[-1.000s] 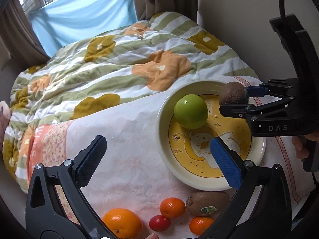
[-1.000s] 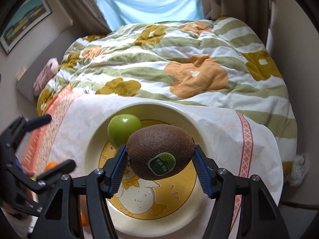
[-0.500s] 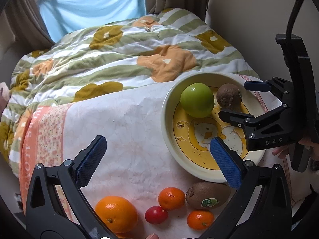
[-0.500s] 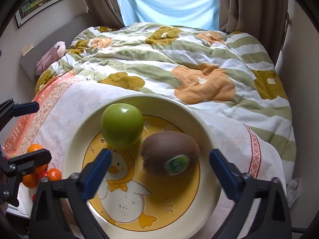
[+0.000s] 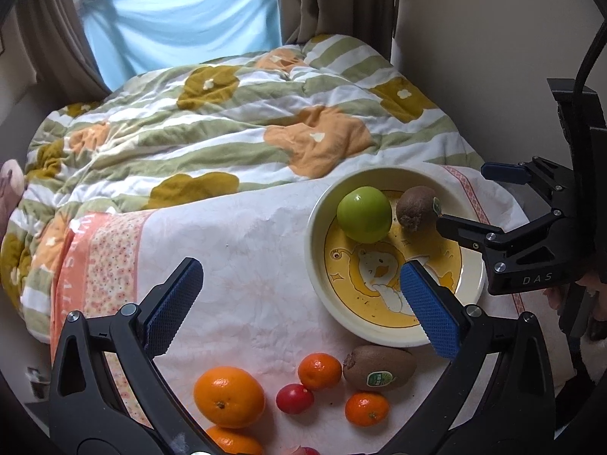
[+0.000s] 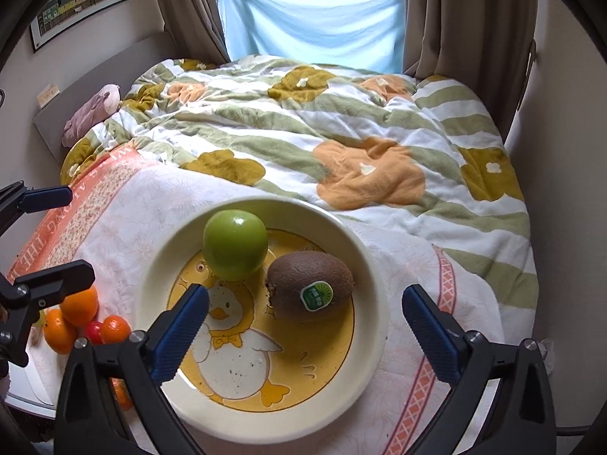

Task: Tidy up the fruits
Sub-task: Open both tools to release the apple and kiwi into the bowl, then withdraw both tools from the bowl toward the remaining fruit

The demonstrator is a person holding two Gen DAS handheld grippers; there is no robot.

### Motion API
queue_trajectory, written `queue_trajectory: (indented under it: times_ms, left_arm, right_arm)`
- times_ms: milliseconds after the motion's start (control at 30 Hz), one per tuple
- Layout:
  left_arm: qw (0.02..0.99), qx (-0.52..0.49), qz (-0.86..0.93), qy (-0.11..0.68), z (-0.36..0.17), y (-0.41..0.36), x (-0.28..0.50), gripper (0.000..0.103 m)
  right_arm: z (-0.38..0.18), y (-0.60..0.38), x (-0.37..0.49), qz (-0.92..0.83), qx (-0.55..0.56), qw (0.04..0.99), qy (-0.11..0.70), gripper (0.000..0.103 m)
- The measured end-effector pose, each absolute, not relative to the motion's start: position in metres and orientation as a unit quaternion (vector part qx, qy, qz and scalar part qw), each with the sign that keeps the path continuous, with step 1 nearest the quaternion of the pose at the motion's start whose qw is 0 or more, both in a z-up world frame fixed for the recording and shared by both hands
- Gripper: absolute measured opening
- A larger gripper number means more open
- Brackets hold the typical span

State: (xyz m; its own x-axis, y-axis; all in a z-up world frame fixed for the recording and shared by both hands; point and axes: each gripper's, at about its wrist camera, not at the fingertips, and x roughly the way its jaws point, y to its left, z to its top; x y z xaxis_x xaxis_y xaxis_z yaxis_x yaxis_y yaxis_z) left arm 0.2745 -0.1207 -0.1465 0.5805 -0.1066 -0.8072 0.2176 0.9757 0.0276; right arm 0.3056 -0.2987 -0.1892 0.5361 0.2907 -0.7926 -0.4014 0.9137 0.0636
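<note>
Fruit sits in two spots on a white cloth (image 5: 242, 250) spread over the bed. One kiwi (image 6: 310, 285) and a green apple (image 6: 235, 244) lie side by side in a cream bowl (image 6: 371, 276) with a yellow duck picture inside. The kiwi has a green sticker facing up. The right gripper (image 6: 303, 335) hangs over the near part of the bowl with its blue fingers (image 6: 182, 335) spread wide, holding nothing. The left gripper (image 5: 303, 303) is wide apart too and holds nothing. Below it, just beside the bowl, more fruit lies on the cloth: a second kiwi (image 5: 379, 366), a big orange (image 5: 228, 396), two small oranges (image 5: 319, 371), and a little red tomato (image 5: 294, 398). A striped blanket (image 5: 227, 121) with orange and yellow flowers covers the bed behind the cloth.
</note>
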Motion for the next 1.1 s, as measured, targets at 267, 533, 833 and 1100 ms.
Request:
queue_trajectory:
  times_ms: [267, 533, 833, 1100]
  left_arm:
    - [0.904, 0.058, -0.098, 0.411, -0.102, -0.105, 0.242, 0.103]
    - [0.918, 0.053, -0.093, 0.382, -0.056, -0.058, 0.192, 0.103]
    - [0.927, 0.053, -0.075, 0.363, -0.039, 0.021, 0.138, 0.103]
    - [0.922, 0.043, -0.089, 0.374, -0.055, 0.084, 0.111, 0.103]
  right_arm:
    - [-0.139, -0.298, 0.272, 0.185, -0.071, 0.891, 0.409, 0.102]
    - [-0.098, -0.270, 0.218, 0.163, -0.054, 0.898, 0.405, 0.102]
    - [-0.079, -0.219, 0.162, 0.137, -0.006, 0.910, 0.390, 0.102]
    - [-0.089, -0.176, 0.126, 0.118, 0.025, 0.911, 0.394, 0.102]
